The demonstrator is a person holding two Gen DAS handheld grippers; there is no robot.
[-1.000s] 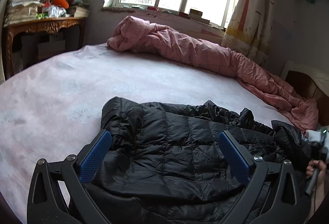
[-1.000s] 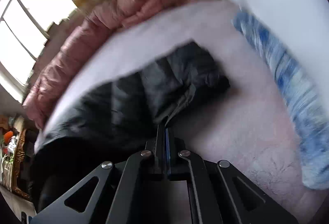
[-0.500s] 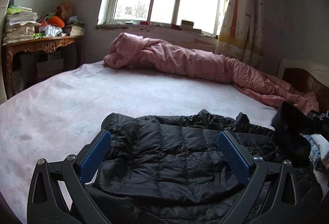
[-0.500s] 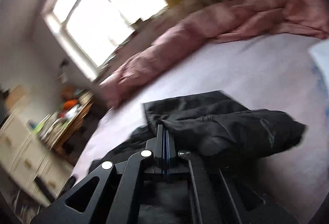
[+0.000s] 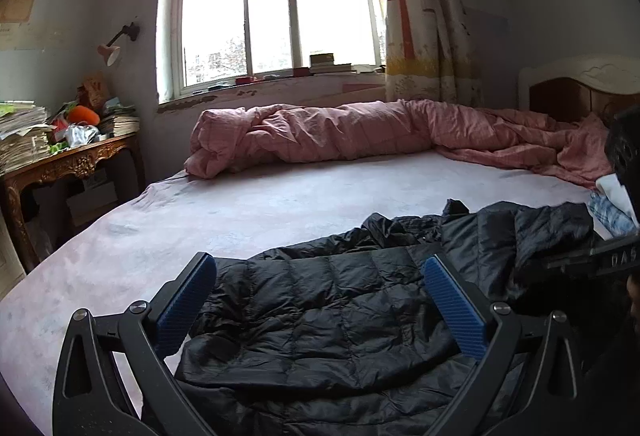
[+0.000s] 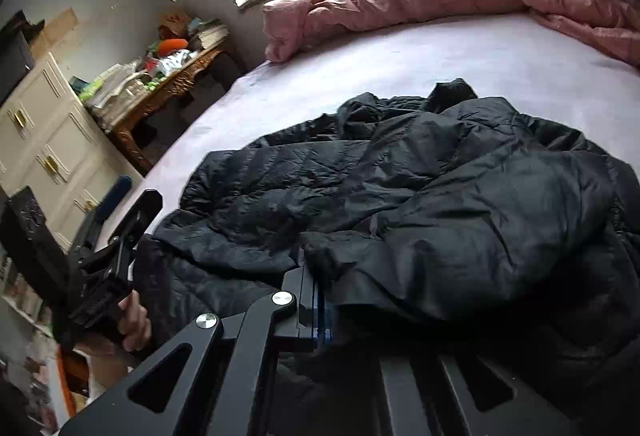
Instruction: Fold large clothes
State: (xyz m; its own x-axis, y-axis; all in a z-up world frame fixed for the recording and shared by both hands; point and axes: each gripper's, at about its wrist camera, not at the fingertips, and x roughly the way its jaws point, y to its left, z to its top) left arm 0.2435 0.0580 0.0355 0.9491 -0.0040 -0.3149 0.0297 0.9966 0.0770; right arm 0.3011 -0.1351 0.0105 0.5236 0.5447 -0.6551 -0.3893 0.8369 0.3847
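A black quilted puffer jacket (image 5: pixel 332 312) lies spread on the pale pink bed (image 5: pixel 248 208); it also fills the right wrist view (image 6: pixel 420 196). My left gripper (image 5: pixel 320 300) is open, its blue pads apart just above the jacket's near part, holding nothing. My right gripper (image 6: pixel 316 276) is shut on a fold of the jacket's sleeve, which is laid over the jacket's body. The right gripper's body shows at the right edge of the left wrist view (image 5: pixel 600 260). The left gripper shows at the left of the right wrist view (image 6: pixel 120 236).
A rolled pink quilt (image 5: pixel 360 132) lies along the bed's far side under the window. A cluttered wooden desk (image 5: pixel 68 160) stands to the left, with white drawers (image 6: pixel 48 152) beside it. A headboard (image 5: pixel 580 92) and folded cloth (image 5: pixel 612 204) are at right.
My right gripper swung the sleeve across and laid it over the jacket's body. The left gripper tilted up a little and stayed open over the jacket.
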